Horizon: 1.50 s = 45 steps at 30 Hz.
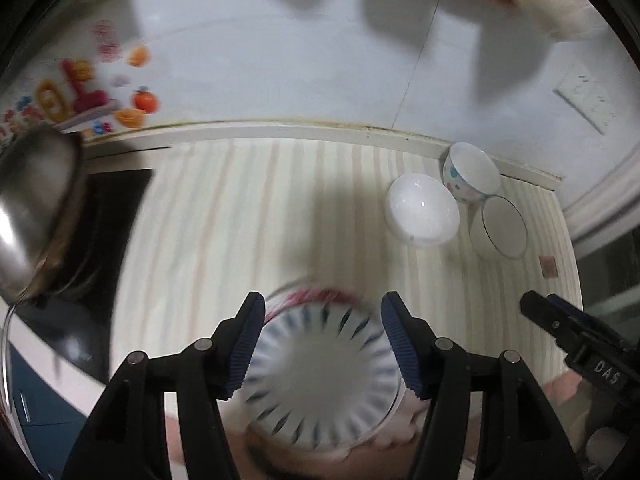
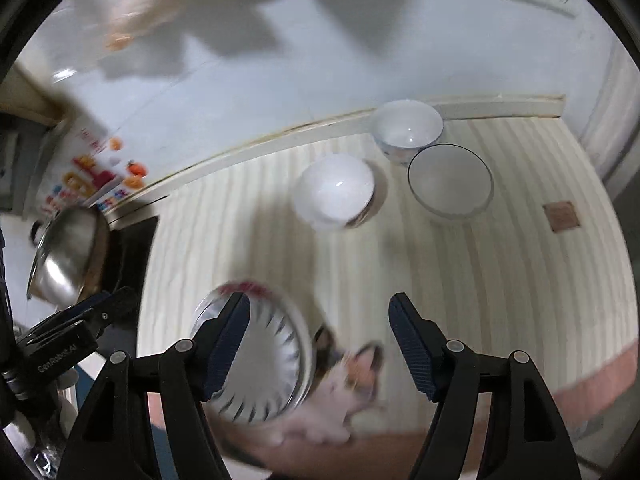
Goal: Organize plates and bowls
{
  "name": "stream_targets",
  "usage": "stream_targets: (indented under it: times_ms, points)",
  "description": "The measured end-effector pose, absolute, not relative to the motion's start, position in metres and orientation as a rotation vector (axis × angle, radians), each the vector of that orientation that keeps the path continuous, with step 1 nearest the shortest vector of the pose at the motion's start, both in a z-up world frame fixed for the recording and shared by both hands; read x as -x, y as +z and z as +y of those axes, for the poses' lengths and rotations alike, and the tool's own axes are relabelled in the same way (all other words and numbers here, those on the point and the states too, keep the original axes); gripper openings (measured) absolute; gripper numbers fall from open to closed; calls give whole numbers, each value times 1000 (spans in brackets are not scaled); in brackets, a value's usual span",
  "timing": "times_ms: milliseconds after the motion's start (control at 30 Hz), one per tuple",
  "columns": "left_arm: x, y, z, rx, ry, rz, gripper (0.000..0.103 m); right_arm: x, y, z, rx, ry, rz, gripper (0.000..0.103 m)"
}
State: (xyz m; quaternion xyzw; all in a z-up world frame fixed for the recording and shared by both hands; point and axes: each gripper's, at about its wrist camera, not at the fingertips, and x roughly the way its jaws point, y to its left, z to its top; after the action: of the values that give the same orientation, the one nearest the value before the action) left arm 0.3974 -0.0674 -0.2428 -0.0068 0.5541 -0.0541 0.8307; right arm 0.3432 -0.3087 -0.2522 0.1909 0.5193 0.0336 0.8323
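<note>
Your left hand-held gripper [image 1: 322, 344], jaws apart, nothing clamped, hangs right over the blue-striped bowl [image 1: 320, 376] on the tabletop [image 1: 208, 220]; your right hand-held gripper [image 2: 320, 346], also apart and empty, has that bowl at its 9 o'clock; the left is nearer; the other bowls sit well apart toward 1 o'clock.

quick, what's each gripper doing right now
left gripper: open, above the blue-striped white bowl, not gripping it.
right gripper: open, holding nothing.
</note>
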Motion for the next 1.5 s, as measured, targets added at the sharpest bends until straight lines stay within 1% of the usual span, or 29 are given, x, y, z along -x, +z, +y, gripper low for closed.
stream_targets:
  times_ms: [100, 233, 333, 400, 433, 467, 500, 533, 567, 600, 633, 667, 700, 967, 1300, 1500]
  points:
    - [-444, -273, -92, 35, -119, 1249, 58, -394, -285, -331, -442, 92, 1156, 75]
    - [-492, -315, -118, 34, -122, 1334, 58, -449, -326, -345, -417, 110, 1217, 75]
    - [-521, -341, -135, 27, -126, 1378, 58, -476, -351, -348, -402, 129, 1260, 72]
    - [-537, -354, -144, 21, -130, 1399, 58, -488, -365, -347, -392, 136, 1284, 64]
    - [-543, -359, -147, 22, -135, 1408, 57, -492, -370, -345, -391, 139, 1294, 62]
    - [-549, -365, -150, 24, -144, 1418, 50, -496, -375, -344, -391, 143, 1302, 58]
    - [-554, -371, -153, 18, -148, 1431, 46, -501, -380, -344, -385, 145, 1311, 51]
    - [-558, -378, -157, 6, -157, 1449, 39, -505, -385, -343, -368, 139, 1321, 47]
    - [-561, -383, -160, -3, -164, 1461, 31, -508, -389, -342, -358, 136, 1329, 41]
    - [-564, -389, -164, -21, -172, 1475, 28, -511, -395, -341, -352, 133, 1341, 34]
    - [-565, -393, -166, -32, -180, 1480, 27, -513, -399, -340, -348, 132, 1352, 30]
    - [-565, -396, -168, -39, -190, 1481, 23, -515, -404, -340, -346, 134, 1362, 22]
    - [-565, -399, -171, -40, -208, 1484, 20, -517, -408, -339, -351, 138, 1363, 22]
    - [-535, -382, -176, -97, -234, 1436, 20, -509, -405, -336, -325, 136, 1363, 20]
    - [-447, -336, -180, -119, -313, 1398, 20, -448, -355, -359, -346, 170, 1323, 19]
    - [-402, -327, -191, -126, -367, 1409, 20, -400, -335, -382, -350, 159, 1306, 19]
